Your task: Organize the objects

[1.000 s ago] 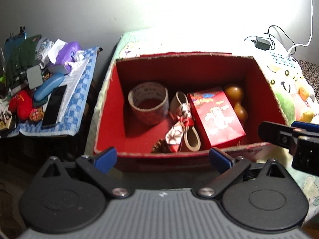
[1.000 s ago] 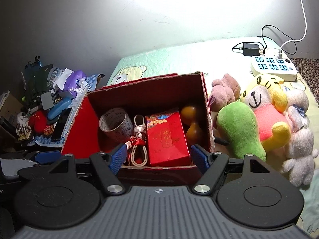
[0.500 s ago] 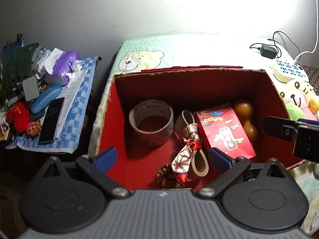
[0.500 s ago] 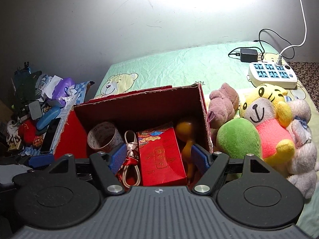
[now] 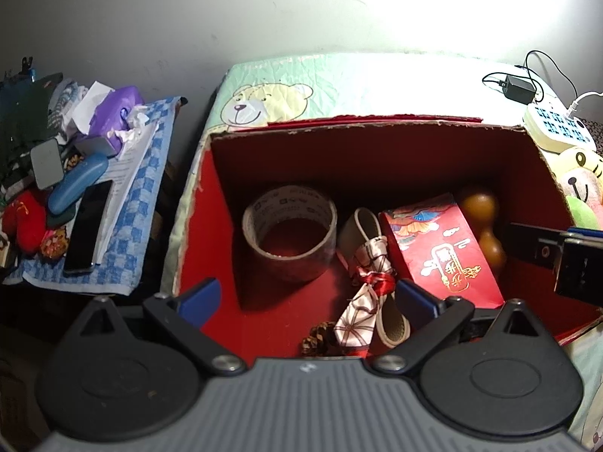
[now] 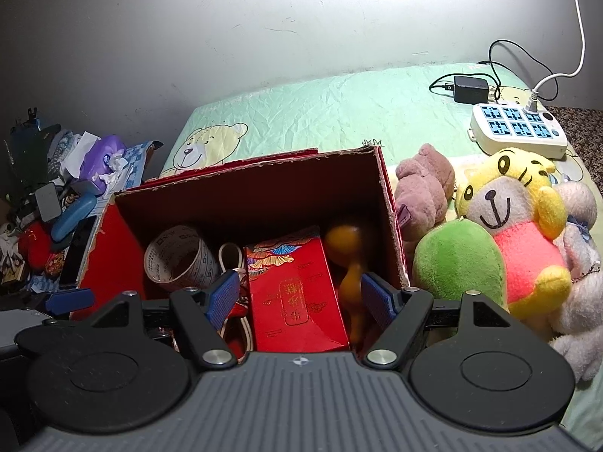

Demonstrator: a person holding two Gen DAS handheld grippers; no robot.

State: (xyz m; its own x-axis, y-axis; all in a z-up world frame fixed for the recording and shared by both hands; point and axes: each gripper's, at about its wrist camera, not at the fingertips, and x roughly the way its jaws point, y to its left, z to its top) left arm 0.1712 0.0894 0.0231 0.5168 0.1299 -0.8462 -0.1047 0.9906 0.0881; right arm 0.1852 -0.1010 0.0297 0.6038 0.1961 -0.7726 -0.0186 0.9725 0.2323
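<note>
1. Partly done, by the look: red box (image 5: 203, 203) already holding tape roll (image 5: 289, 231), ribbon-tied strap (image 5: 367, 260), red packet box (image 5: 443, 250), gourd (image 5: 480, 211).
2. Right of box, plush toys (image 6: 501, 241) waiting on bed.
3. Left hand-held gripper (image 5: 307, 295) and right hand-held gripper (image 6: 301, 297) both wide, empty.
4. Gold characters on packet, unreadable.

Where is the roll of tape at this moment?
In both wrist views the roll of tape lies inside the red cardboard box, on its left side, with the beige strap just to its right.
</note>
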